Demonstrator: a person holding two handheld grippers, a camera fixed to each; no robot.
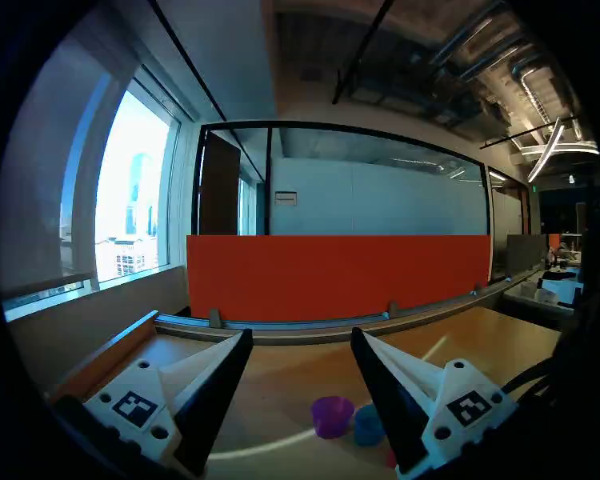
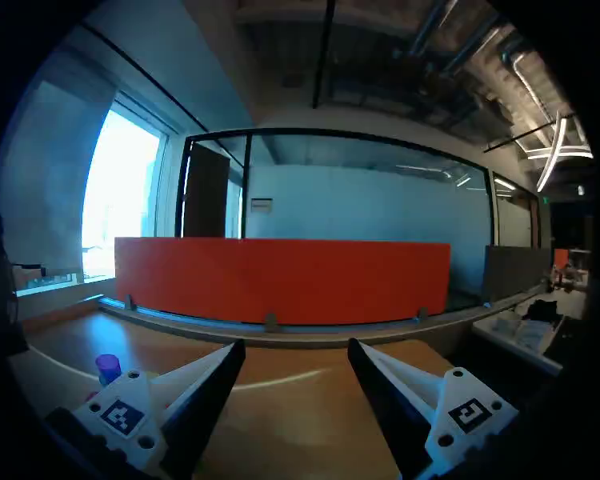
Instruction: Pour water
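In the left gripper view a purple cup [image 1: 332, 416] and a blue cup [image 1: 369, 424] stand side by side on the wooden desk [image 1: 284, 400], low between the fingers and ahead of them. A bit of something red [image 1: 390, 458] peeks out beside the right finger. My left gripper [image 1: 302, 340] is open and holds nothing, raised above the desk. In the right gripper view a purple cup [image 2: 108, 369] shows at the far left, partly behind the left finger. My right gripper [image 2: 296, 346] is open and holds nothing, with bare desk [image 2: 300, 416] under it.
An orange divider panel [image 1: 340, 276] runs along the desk's far edge, with a glass-walled room behind it. A bright window [image 1: 128, 208] lies to the left. Another desk with items [image 2: 524, 332] stands at the right.
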